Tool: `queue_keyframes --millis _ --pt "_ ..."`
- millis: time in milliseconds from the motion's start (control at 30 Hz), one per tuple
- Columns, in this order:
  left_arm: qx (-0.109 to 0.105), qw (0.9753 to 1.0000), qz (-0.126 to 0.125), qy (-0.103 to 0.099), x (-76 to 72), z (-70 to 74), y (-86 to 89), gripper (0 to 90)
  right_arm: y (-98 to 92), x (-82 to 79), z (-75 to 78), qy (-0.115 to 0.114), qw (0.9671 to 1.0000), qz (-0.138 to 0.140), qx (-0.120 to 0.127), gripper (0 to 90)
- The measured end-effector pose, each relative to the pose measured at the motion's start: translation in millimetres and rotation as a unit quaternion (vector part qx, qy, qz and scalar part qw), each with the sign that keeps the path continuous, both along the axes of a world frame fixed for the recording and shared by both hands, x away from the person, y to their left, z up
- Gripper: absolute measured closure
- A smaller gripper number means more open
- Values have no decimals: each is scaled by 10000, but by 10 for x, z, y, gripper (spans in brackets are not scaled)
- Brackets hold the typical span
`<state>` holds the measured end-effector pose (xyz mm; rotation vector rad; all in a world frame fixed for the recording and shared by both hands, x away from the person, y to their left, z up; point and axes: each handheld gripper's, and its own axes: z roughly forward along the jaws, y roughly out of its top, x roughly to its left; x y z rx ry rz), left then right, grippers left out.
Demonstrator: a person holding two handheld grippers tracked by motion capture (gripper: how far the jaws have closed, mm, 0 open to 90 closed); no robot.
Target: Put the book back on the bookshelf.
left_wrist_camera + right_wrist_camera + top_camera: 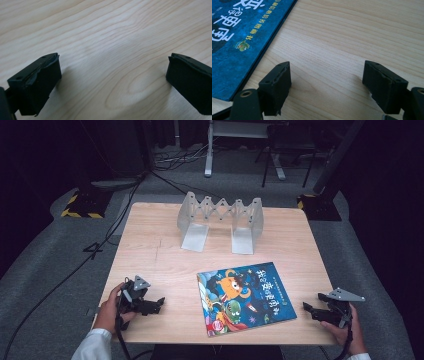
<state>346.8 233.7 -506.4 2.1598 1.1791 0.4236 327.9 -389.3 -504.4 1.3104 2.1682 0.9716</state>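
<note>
The picture book (245,297) lies flat, cover up, on the near half of the bench (150,255), between the two grippers and apart from both. The expandable bookend rack (221,220) stands empty at the far side. The right hand-held gripper (311,310) rests just beside the book's right edge, jaws wide, holding nothing. The left hand-held gripper (156,304) rests near the book's left edge, jaws also wide and empty. The work appears to be at its start: approach before grasp. The next move likely calls for pinching a book edge, raising it upright, and carrying it to the rack.

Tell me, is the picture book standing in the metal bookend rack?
No, the picture book lies flat on the table, apart from the rack.
</note>
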Motion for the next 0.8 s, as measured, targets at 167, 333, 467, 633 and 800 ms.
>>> queue_keyframes --millis 167,333,467,633,800 --pt "27 9988 -484 -29 161 2 -131 6 0 0 1 4 10000 4 -2 234" --pt "196 9967 -782 68 227 48 -251 14 1 0 1 1 10000 1 -9 234" --pt "225 9962 -836 -125 229 97 -372 197 1 -1 1 2 10000 2 -11 234" --pt "15 9877 -1559 -117 289 177 -658 168 34 -40 5 6 9992 397 -28 249" --pt "-515 9776 -2019 -284 470 244 -1021 182 194 -185 48 86 9872 1578 226 249"
